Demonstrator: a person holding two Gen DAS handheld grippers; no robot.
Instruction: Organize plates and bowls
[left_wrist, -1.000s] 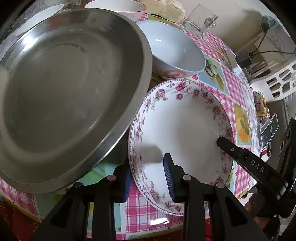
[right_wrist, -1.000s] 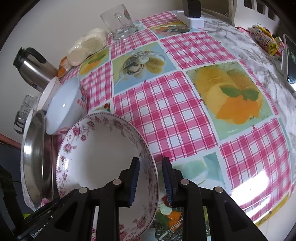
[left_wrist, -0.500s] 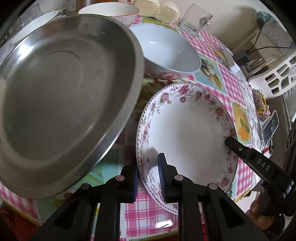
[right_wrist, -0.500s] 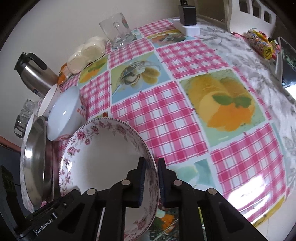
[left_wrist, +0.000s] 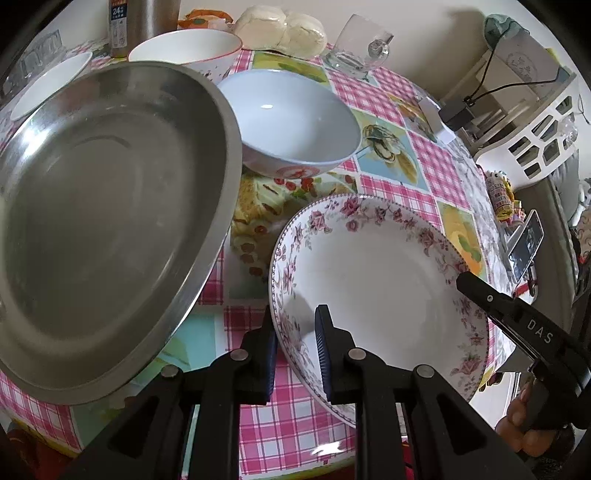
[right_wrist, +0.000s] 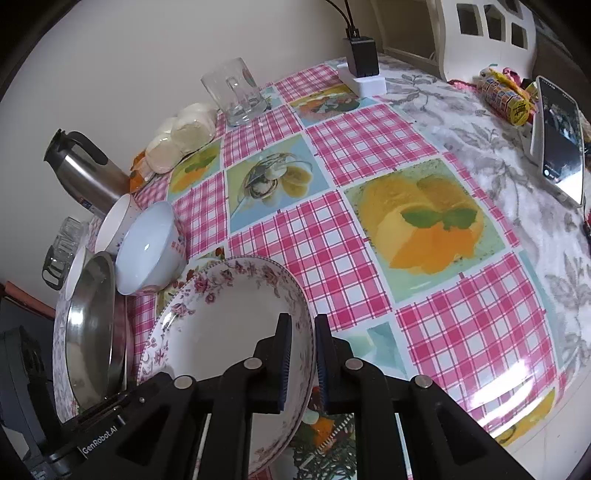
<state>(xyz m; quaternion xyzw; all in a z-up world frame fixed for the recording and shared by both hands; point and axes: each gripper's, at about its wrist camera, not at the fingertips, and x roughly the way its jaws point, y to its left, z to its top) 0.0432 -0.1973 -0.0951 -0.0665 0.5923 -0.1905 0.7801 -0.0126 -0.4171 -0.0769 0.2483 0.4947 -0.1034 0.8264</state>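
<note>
On the pink checked tablecloth (right_wrist: 332, 240), a round steel pan (left_wrist: 103, 221) stands beside the white deep plate with a rose-pattern rim (left_wrist: 376, 280). The left gripper (left_wrist: 295, 343) and the right gripper (right_wrist: 302, 354) each clamp opposite sides of its rim.

A glass mug (right_wrist: 236, 92), steel thermos (right_wrist: 83, 173), wrapped buns (right_wrist: 181, 138) and propped phone (right_wrist: 559, 138) are sitting on the checked tablecloth (right_wrist: 343, 236).
</note>
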